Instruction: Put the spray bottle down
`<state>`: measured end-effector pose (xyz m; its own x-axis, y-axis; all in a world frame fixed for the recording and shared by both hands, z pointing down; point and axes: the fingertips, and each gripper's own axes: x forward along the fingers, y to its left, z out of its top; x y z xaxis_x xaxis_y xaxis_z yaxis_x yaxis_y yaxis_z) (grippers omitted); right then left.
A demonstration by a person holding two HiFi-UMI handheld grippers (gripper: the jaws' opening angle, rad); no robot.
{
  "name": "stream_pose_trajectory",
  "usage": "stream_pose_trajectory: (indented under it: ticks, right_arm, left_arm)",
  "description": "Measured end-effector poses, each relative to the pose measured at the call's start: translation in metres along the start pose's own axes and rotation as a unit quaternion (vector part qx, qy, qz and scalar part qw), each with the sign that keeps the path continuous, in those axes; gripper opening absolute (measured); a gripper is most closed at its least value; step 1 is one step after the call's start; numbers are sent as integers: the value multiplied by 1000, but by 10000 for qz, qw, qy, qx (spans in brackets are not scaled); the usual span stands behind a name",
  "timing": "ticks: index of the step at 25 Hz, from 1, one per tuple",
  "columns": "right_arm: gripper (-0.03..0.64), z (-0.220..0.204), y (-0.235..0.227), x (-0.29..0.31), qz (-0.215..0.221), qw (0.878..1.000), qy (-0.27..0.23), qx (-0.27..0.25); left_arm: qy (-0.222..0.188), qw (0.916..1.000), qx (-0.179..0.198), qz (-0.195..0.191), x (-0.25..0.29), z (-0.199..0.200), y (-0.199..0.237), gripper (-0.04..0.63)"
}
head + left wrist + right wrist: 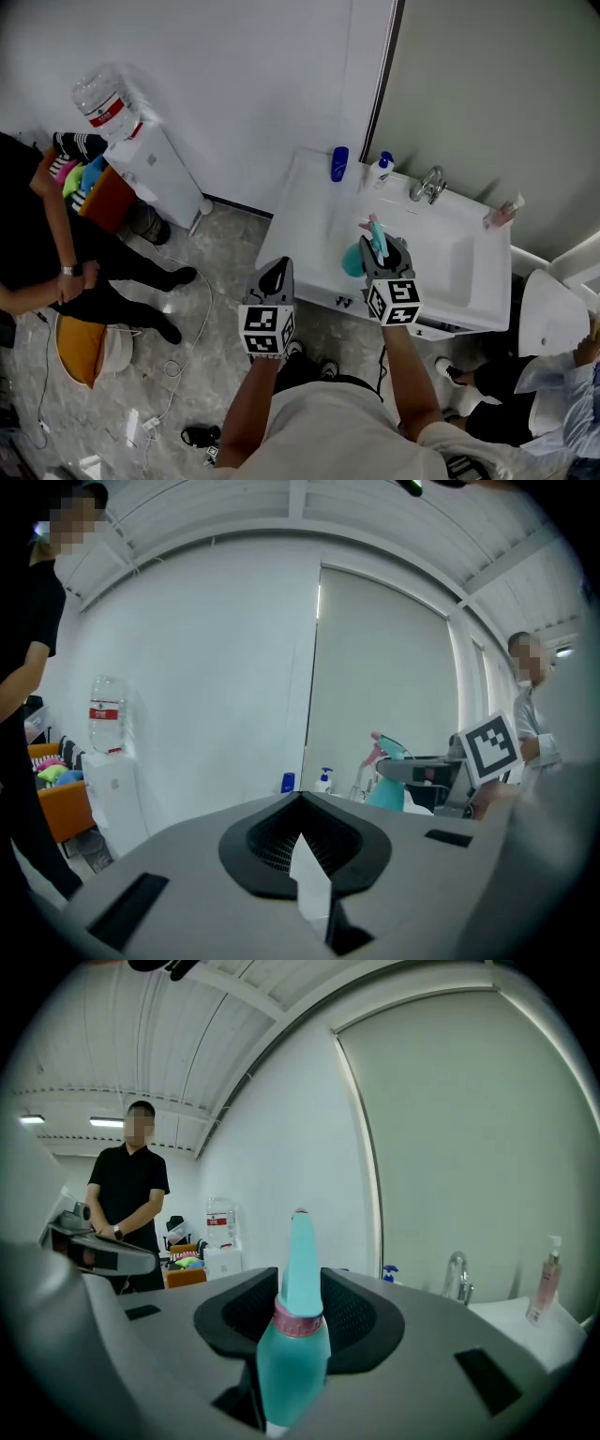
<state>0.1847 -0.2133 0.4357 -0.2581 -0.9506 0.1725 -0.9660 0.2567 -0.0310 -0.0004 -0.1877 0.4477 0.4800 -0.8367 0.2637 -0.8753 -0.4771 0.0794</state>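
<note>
My right gripper (382, 247) is shut on a teal spray bottle (357, 257) with a pink collar, and holds it over the front part of the white sink (305, 211). In the right gripper view the bottle (292, 1335) stands upright between the jaws, nozzle up. My left gripper (277, 267) hangs left of the sink's front corner, over the floor, its jaws together at a point. A thin white sliver (311, 885) shows between them; I cannot tell what it is. The left gripper view has the bottle (386, 785) at its right.
A blue bottle (339, 164), a white pump bottle (380, 171), a faucet (428, 185) and a pink bottle (503, 213) line the sink's back edge. A water dispenser (150, 164) stands at the left wall. A person (56, 272) is at the left, a toilet (551, 314) at the right.
</note>
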Motion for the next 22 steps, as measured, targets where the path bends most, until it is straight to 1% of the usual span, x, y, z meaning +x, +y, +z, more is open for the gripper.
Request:
stream_pose_trajectory:
  ticks: [5,9,12,16,22]
  right_arm:
    - [158,20,3,66,54,9997,-163,-150]
    - [158,23,6,117,63,9994,-194,-262]
    - [158,10,4,156,29,9997,-150,-181]
    - [158,-20,9,202,66,9999,60,-50]
    - [158,-56,19,244,90,9996,253,-116]
  left_arm:
    - [21,10000,22,20,33,5,32,2]
    - [41,9998,-172,102,55,5,60,2]
    - [90,9994,-293,136,68,-2,75,2]
    - [224,9987,-437,148,81,-19,89,2]
    - [365,9977,-558,131,93,-40,101,2]
